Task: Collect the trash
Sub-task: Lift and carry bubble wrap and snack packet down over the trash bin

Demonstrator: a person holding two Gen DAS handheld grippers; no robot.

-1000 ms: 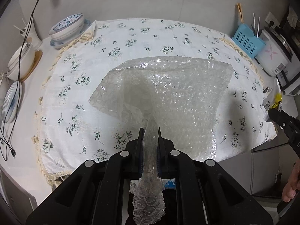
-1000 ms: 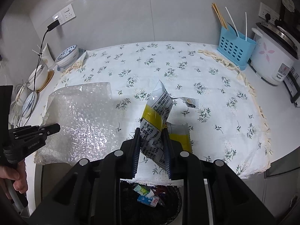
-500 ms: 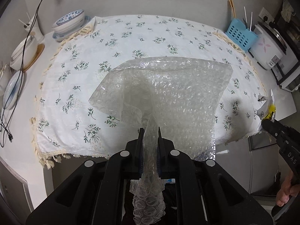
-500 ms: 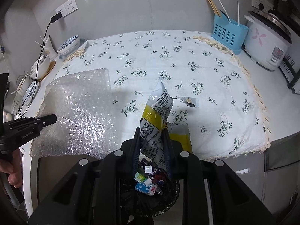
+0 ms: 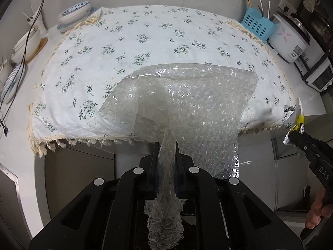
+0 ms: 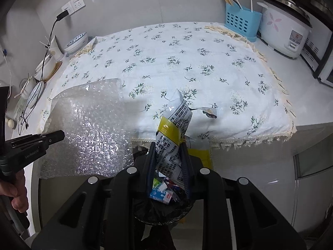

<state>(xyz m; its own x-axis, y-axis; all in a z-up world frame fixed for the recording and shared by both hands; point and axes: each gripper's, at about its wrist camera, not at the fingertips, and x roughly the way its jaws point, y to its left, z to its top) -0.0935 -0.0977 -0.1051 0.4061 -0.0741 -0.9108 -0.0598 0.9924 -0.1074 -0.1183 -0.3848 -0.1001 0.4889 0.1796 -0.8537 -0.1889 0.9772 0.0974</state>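
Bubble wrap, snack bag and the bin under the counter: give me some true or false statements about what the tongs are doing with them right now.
1. The left tongs are shut on the bubble wrap. True.
2. The right tongs are open and hold nothing. False: they are shut on a yellow and white snack bag.
3. A black-lined trash bin with cartons in it shows below the right tongs. True.
4. The bubble wrap lies flat in the middle of the floral tablecloth. False: it hangs over the front edge, pinched in the left tongs.
5. The blue utensil basket stands beside the rice cooker. True.
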